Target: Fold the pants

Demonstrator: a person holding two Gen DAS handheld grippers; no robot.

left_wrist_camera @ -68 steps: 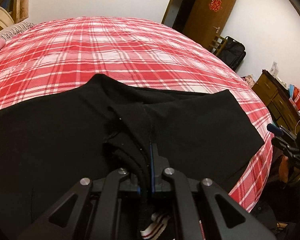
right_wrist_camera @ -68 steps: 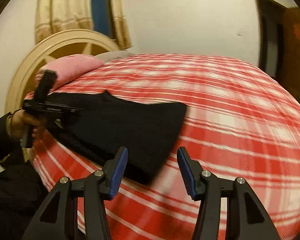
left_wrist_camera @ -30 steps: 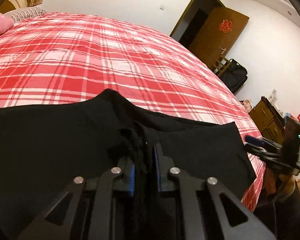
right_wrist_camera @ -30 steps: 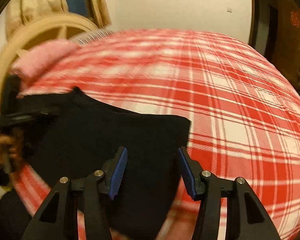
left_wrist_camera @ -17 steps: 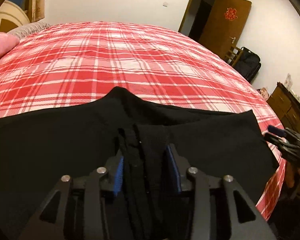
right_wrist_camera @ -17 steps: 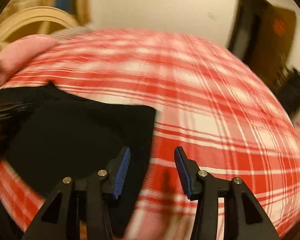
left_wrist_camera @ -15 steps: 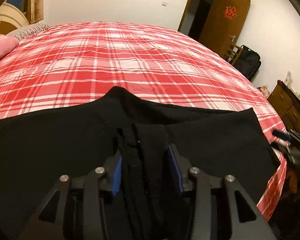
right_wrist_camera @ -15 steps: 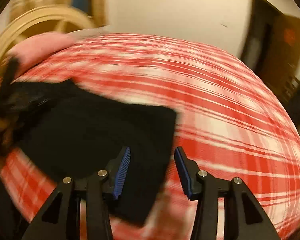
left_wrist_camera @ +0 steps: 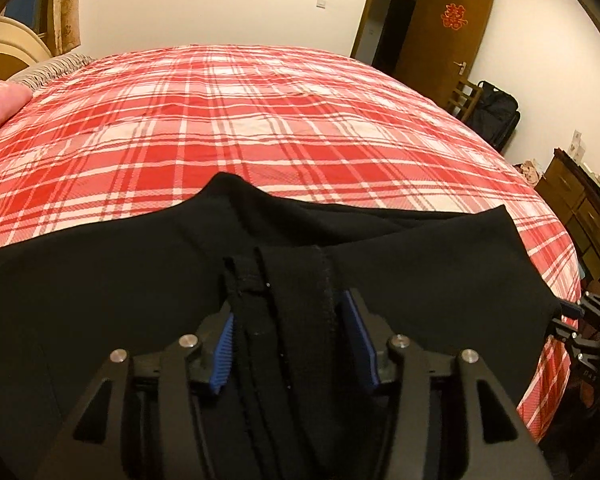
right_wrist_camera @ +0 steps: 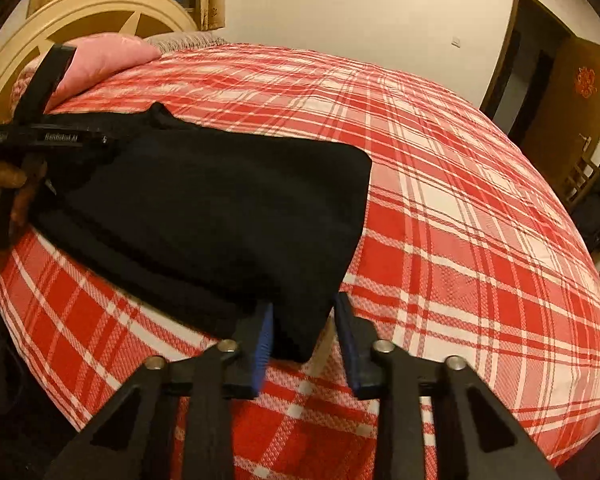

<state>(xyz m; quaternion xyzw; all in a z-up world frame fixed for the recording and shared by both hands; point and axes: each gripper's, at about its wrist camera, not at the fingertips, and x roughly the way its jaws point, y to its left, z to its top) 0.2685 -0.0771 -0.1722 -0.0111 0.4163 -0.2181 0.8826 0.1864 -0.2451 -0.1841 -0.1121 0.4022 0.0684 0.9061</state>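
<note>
The black pants (right_wrist_camera: pixel 220 208) lie folded on the red checked bed (right_wrist_camera: pixel 460 220), near its front edge. The left gripper (left_wrist_camera: pixel 292 344) is at the waist end. Its 2 blue pads (left_wrist_camera: pixel 223 354) stand wide apart, with a bunched strip of the pants lying between them, not squeezed. The right gripper (right_wrist_camera: pixel 304 334) is at the other end. Its pads are apart too, and the corner of the pants sits between them. A pink pillow (right_wrist_camera: pixel 104 58) lies by the headboard (right_wrist_camera: pixel 100 8).
</note>
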